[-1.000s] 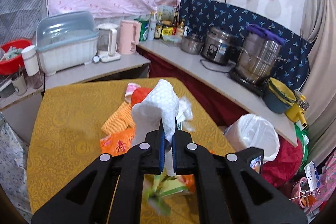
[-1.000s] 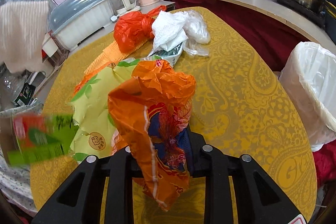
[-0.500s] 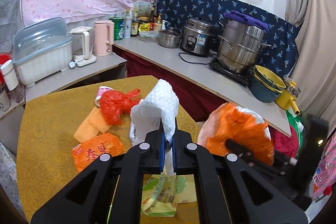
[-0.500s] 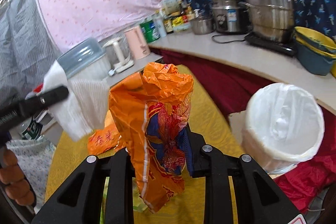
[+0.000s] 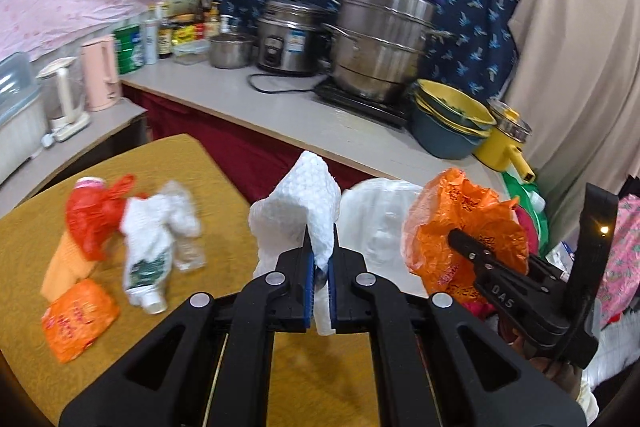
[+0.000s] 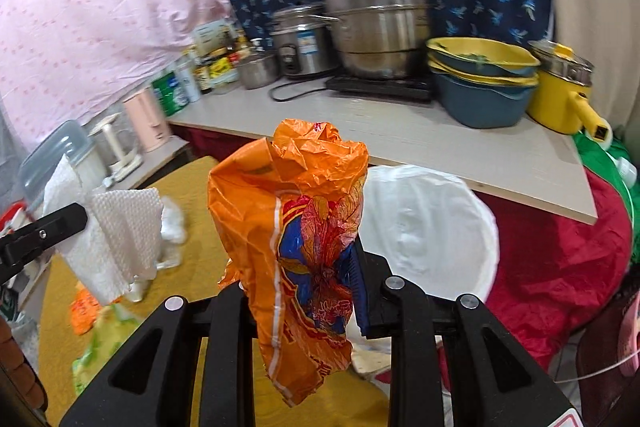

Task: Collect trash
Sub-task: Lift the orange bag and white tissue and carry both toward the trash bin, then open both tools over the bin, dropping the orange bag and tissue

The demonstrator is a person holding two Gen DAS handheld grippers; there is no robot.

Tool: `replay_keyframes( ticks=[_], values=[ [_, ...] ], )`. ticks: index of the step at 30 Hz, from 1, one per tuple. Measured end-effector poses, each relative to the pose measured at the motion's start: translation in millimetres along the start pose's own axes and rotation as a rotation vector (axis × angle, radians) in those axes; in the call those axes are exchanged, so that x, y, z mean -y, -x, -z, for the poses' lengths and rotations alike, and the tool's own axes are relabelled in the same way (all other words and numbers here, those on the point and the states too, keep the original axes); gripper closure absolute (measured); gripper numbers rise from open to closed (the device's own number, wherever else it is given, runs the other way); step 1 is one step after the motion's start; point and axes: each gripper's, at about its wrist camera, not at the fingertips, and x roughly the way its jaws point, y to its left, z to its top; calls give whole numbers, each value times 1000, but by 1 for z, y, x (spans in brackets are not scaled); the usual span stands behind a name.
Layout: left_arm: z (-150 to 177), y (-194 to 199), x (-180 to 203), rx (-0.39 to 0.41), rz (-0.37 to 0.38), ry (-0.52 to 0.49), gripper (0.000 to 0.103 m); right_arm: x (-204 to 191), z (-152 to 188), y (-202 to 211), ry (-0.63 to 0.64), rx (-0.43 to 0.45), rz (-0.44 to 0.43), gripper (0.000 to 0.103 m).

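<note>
My left gripper (image 5: 320, 269) is shut on a white paper towel (image 5: 298, 215) that stands up above its jaws. The right gripper (image 6: 298, 279) is shut on a crumpled orange plastic bag (image 6: 296, 195); in the left wrist view that bag (image 5: 464, 227) hangs to the right. A white-lined trash bin (image 6: 432, 227) stands just beyond both grippers, past the table's edge. Left on the yellow table (image 5: 192, 167) lie a red bag (image 5: 92, 215), a white wrapper with clear plastic (image 5: 156, 239) and an orange packet (image 5: 76, 319).
A grey counter (image 5: 288, 115) behind the bin carries steel pots (image 5: 380, 43), a rice cooker (image 5: 288, 39), stacked blue and yellow basins (image 5: 452, 123) and a yellow kettle (image 5: 508, 143). A red cloth heap (image 6: 560, 259) lies right of the bin. A pink kettle (image 5: 100, 73) stands at left.
Both grippers have swung right from over the table toward the white-lined bin, each keeping its load. The right gripper with the orange bag has come into the left wrist view.
</note>
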Motion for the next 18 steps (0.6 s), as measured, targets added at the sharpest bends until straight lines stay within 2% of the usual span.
replay_keyframes(
  ticks=[7, 14, 15, 18],
  values=[
    [-8, -75, 53, -82, 106, -65, 98, 58, 1, -27, -67, -31, 67, 79],
    [-6, -139, 75, -168, 152, -62, 97, 89, -7, -58, -116, -55, 88, 76],
    [-5, -146, 75, -177, 153, -58, 96, 91, -6, -62, -122, -60, 88, 72],
    [-6, -161, 75, -186, 148, -37, 78, 97, -5, -72, -132, -65, 87, 66]
  ],
)
